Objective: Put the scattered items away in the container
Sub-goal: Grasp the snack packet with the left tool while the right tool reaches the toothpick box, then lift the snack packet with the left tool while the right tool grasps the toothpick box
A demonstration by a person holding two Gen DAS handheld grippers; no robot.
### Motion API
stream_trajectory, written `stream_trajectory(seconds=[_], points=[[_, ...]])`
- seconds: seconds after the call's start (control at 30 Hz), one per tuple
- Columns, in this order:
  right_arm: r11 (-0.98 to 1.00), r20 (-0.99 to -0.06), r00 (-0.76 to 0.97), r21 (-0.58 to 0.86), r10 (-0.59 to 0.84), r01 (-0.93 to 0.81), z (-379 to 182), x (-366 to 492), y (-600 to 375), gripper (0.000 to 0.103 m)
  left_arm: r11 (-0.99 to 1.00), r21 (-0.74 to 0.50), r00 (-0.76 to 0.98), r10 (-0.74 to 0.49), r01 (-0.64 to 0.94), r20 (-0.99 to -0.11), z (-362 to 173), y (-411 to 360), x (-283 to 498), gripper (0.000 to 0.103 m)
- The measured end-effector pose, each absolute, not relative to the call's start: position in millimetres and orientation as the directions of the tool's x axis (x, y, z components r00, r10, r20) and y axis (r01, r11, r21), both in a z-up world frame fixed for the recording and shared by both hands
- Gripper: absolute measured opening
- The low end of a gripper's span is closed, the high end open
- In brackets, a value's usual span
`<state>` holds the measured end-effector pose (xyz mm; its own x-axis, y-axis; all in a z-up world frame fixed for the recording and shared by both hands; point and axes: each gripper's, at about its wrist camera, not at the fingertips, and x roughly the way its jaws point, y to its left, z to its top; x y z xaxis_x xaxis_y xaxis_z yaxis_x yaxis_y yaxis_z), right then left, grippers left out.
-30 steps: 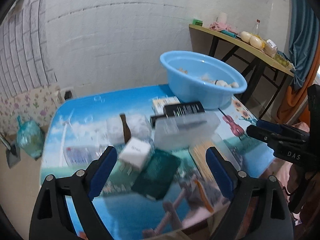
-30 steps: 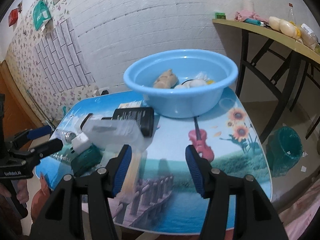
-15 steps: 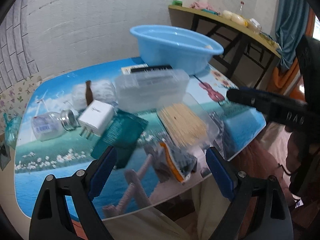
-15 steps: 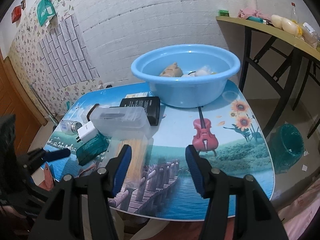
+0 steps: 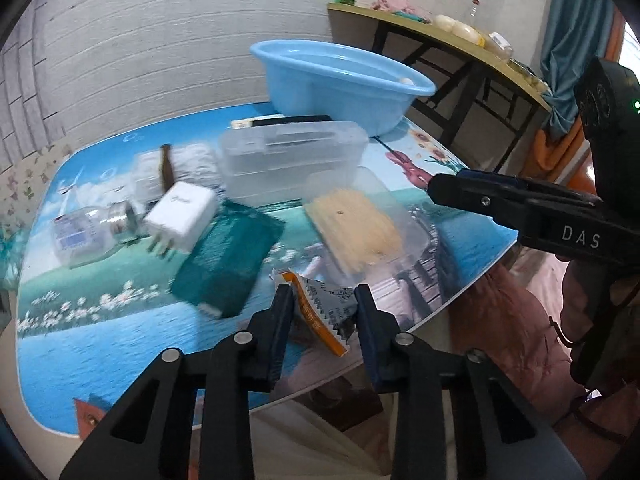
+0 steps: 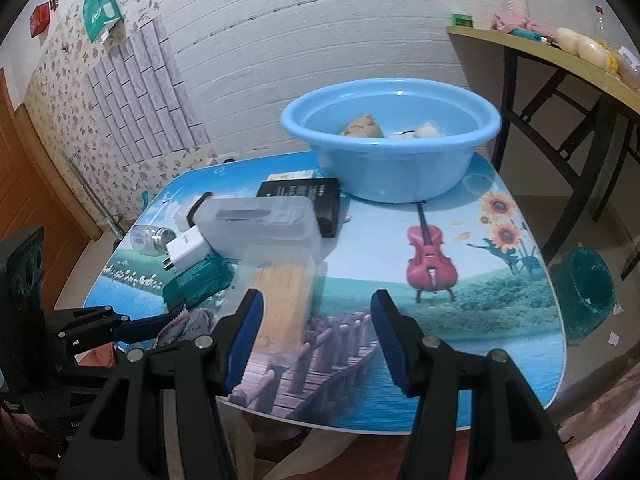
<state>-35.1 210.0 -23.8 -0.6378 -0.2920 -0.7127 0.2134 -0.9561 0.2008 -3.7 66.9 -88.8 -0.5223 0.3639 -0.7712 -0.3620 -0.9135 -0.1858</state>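
Blue basin [image 6: 390,160]: smooth glossy plastic. Table top [image 6: 460,320] under it: glossy printed sheet, reflective. In front of the basin, a frosted translucent plastic box [image 5: 292,160]; just beside it a clear plastic case of pale wooden sticks [image 5: 354,232]. White charger [image 5: 182,216]: matt plastic, metal prongs. Crinkled foil-like wrapper [image 5: 320,308] at the table edge. Left gripper [image 5: 322,320]: matt black plastic, ribbed blue pads.
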Motion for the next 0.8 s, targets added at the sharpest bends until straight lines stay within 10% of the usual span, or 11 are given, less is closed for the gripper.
stream_trajectory(seconds=[0.2, 0.8], points=[[-0.945, -0.736, -0.596, 0.212, -0.322, 0.248, -32, -39, 190, 0.072, -0.935, -0.169, -0.569, 0.326, -0.311, -0.755, -79, 44, -2, 0.03], [-0.949, -0.802, -0.526, 0.154, -0.284, 0.276, -61, -52, 152, 0.069, -0.959, -0.145, -0.584, 0.265, -0.246, -0.767, -89, 24, -5, 0.031]])
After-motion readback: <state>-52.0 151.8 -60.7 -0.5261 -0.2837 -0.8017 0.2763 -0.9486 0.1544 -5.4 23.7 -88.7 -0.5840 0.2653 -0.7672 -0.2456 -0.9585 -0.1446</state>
